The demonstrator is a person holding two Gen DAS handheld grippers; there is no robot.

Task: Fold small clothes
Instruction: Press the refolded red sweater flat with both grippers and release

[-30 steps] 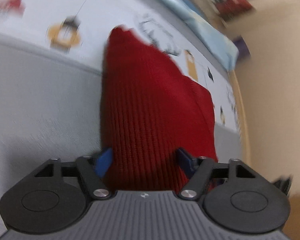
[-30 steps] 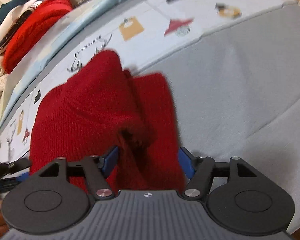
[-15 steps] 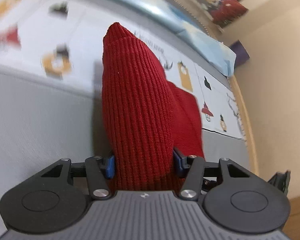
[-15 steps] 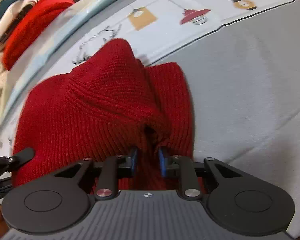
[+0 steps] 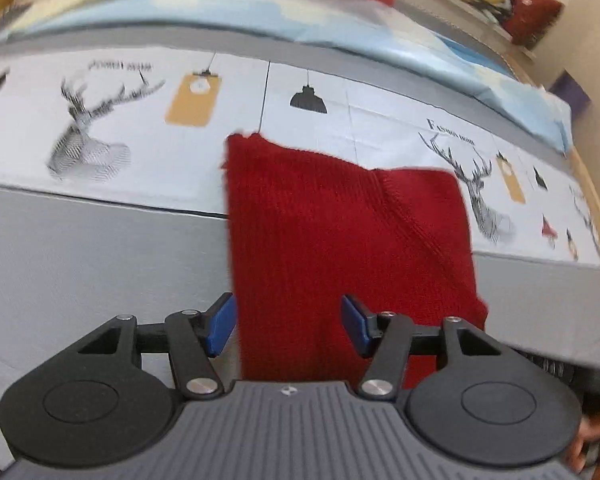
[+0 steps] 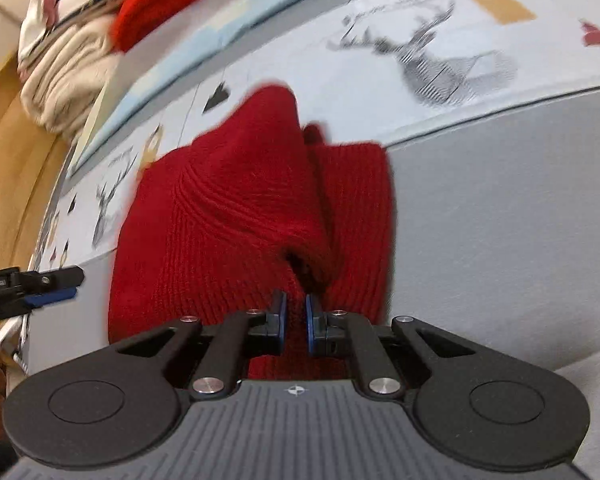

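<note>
red knit sweater lying folded on grey bedsheet, centre of left wrist view – top edge reaching onto the printed strip w/ deer and lamp drawings. left gripper hovering over its near edge, blue pads set apart and easing wider; left pad off the cloth by a sliver, right pad over the knit but not pressing, so nothing clamped. sweater's left edge straight, diagonal seam running down right half. some motion blur throughout.

right wrist view: same sweater centre frame, bunched into a raised ridge peaking toward upper middle. right gripper at lower centre, pads nearly together and closing – a pinch of red knit caught between them, cloth gathered in a dark pucker just above the tips. left gripper also seen at left edge, beside sweater's lower left, clear of the cloth.

upper left of right view: pile of clothes – cream, bright red – blurred, well apart from the sweater. light blue cloth along the far side of the printed strip. wooden bed frame at left.
</note>
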